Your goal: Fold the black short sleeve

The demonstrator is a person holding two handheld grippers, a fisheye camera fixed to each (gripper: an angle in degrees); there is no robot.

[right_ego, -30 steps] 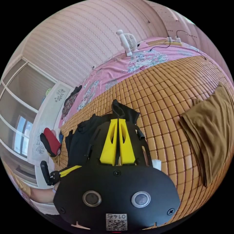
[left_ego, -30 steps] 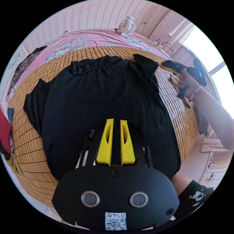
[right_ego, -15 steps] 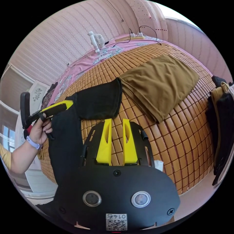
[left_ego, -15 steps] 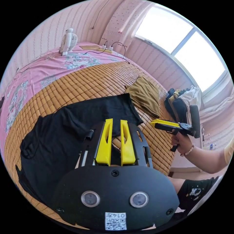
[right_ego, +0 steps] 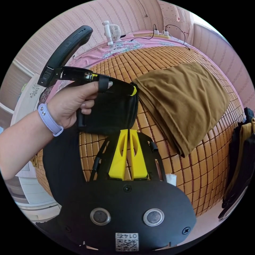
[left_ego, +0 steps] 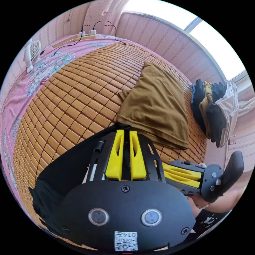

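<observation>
a: what changed in the last second?

b: a second ago the black short-sleeved cotton shirt [right_ego: 109, 111] lay spread flat across the woven bamboo mat [left_ego: 77, 90], and i held it at a shoulder and at the hem. since then i've carried both corners over toward the folded mustard-brown garment [right_ego: 186, 101], so the shirt is doubled on itself.

a: and your tools?

b: my left gripper [left_ego: 124, 138] has its yellow jaws together on the black cloth's edge, right beside the brown one. my right gripper [right_ego: 128, 135] has its jaws nearly together (i can't tell if any cloth sits between them).

a: what does that mean for the fold?

b: i'd judge the first fold nearly laid; next is letting go and smoothing it.
</observation>
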